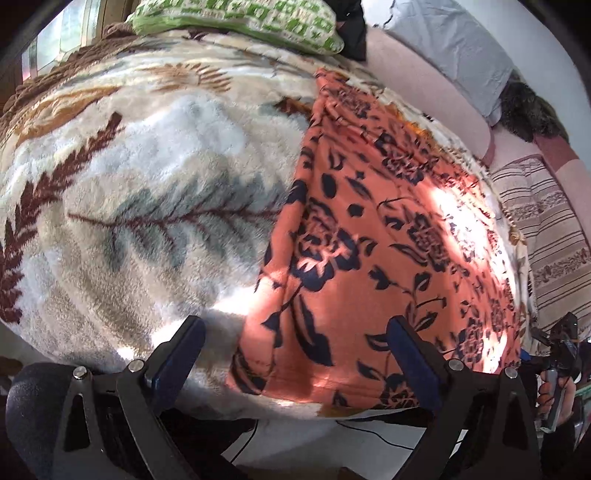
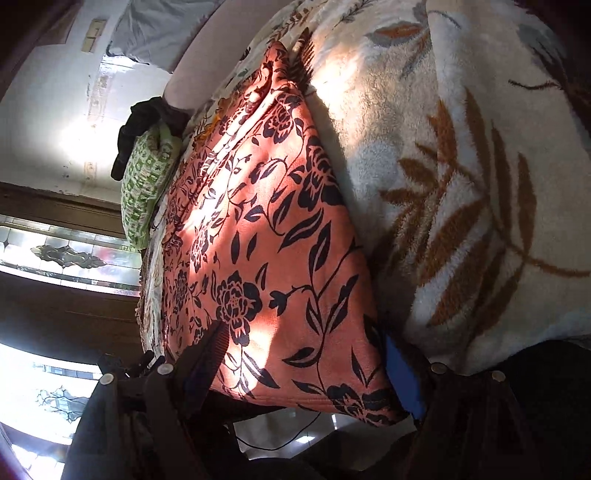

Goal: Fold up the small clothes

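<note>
An orange cloth with a dark blue flower print [image 1: 388, 236] lies flat on a fluffy leaf-patterned blanket [image 1: 129, 192]. My left gripper [image 1: 295, 347] is open above the cloth's near left edge, one finger over the blanket, one over the cloth. In the right wrist view the same cloth [image 2: 266, 258] fills the middle. My right gripper [image 2: 306, 358] is open, its fingers either side of the cloth's near corner, holding nothing. The right gripper also shows in the left wrist view at the far right [image 1: 557, 350].
A green and white pillow [image 1: 240, 22] and dark clothes [image 1: 354, 29] lie at the far end. A striped cloth [image 1: 546, 236] lies to the right. The blanket [image 2: 461, 184] hangs over the near edge, with floor and a black cable [image 2: 280, 439] below. Windows are at left [image 2: 66, 254].
</note>
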